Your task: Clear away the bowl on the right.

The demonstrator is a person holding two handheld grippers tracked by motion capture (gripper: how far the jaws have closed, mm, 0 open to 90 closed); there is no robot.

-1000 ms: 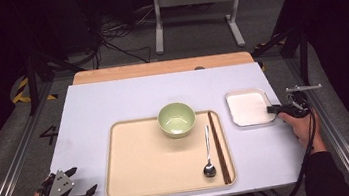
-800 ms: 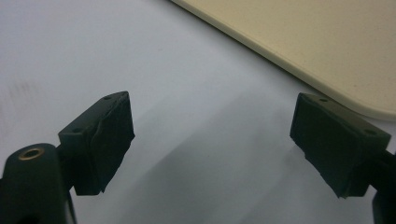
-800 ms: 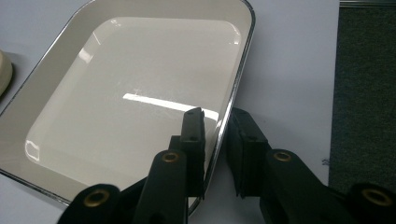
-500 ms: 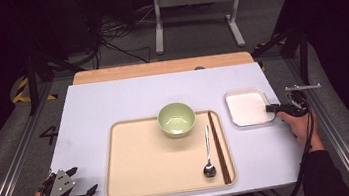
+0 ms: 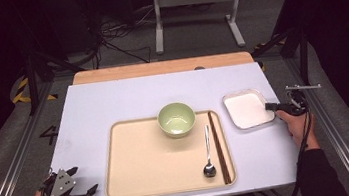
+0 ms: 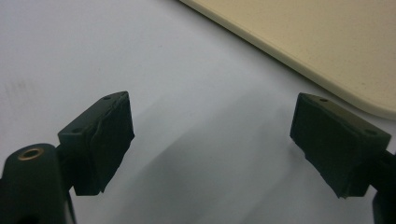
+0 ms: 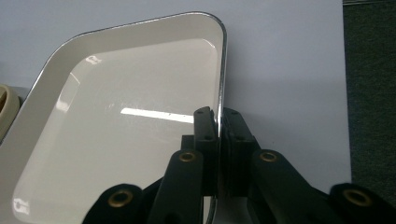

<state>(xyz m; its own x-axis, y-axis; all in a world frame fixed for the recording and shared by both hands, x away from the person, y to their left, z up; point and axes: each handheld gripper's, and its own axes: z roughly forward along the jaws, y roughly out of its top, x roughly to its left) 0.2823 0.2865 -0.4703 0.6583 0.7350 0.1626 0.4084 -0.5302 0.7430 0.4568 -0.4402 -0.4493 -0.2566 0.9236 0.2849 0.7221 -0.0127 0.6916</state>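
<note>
Work in hand: moving the white square dish, which sits flat on the desk near its right edge, just beside the beige tray and outside it.
Right tongs: their jaws have just been closing and now pinch the dish's right rim between the pads, one pad inside the wall and one outside, as the right gripper view shows.
Left tongs: spread wide with nothing between the pads, resting over bare desk at the front left corner, just beside the tray's near left corner.
Already on the tray: green bowl at the far edge, spoon and dark chopsticks lying along the right side.
Done, as I judge: the grip on the dish is made.
Left to do, as I judge: the dish is not yet lifted; it most likely has to be carried to wherever it belongs, perhaps the tray's free area, and set down.
Risk: a thin rim held at one edge could tilt or slip on lifting.
</note>
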